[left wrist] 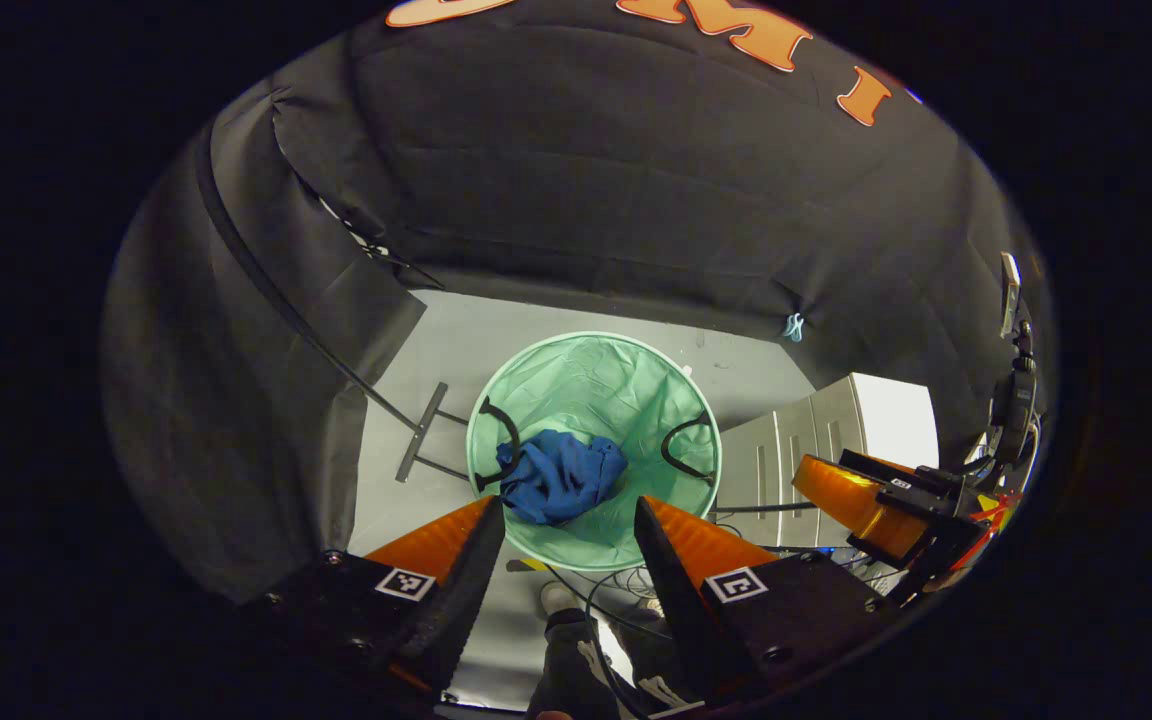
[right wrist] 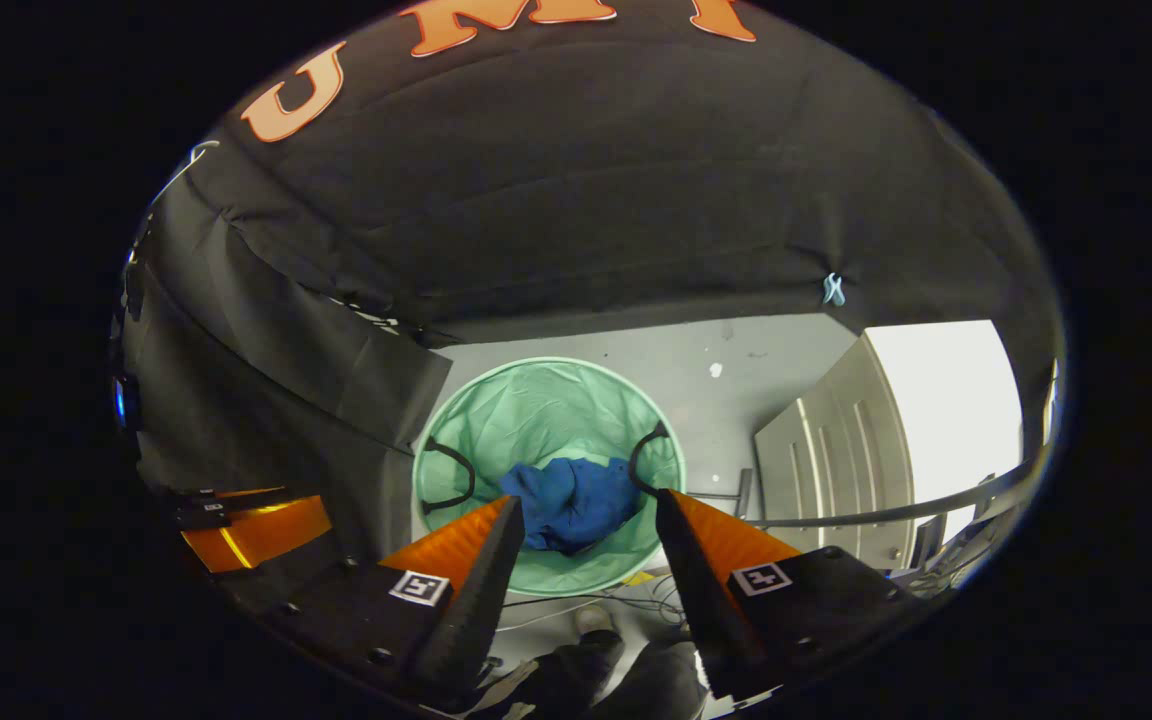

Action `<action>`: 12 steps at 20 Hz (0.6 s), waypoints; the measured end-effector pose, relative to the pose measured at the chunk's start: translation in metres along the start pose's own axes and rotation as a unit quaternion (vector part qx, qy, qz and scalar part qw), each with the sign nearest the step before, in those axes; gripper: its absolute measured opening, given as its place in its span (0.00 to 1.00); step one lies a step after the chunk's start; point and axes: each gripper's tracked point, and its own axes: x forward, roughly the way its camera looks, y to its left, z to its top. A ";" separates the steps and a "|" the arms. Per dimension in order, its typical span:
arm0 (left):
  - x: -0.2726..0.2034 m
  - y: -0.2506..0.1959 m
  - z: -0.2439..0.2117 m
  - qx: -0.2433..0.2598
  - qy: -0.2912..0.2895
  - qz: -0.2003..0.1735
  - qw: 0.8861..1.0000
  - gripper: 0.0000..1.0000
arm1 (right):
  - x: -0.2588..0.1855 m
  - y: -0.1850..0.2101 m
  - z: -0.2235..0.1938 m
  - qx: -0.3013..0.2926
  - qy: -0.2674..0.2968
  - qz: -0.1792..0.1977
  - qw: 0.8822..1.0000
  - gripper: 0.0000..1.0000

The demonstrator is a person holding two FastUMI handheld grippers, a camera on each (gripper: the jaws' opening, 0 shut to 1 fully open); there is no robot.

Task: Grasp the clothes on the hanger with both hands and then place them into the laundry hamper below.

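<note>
A crumpled blue garment lies inside the round green laundry hamper on the floor below. My left gripper hovers high above it, open, with nothing between its fingers. In the right gripper view the same blue garment rests in the green hamper, and my right gripper is open and empty above it. The right gripper also appears at the right edge of the left gripper view, and the left gripper at the left of the right gripper view.
A white drawer cabinet stands right of the hamper. A rack's metal foot rests on the grey floor left of it. Cables and a person's shoes lie near the hamper's near side. Black cloth walls surround the booth.
</note>
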 end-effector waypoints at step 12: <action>-0.094 0.010 -0.006 -0.031 -0.098 0.029 0.994 0.97 | -0.093 -0.008 0.001 -0.010 -0.088 -0.005 0.996 0.99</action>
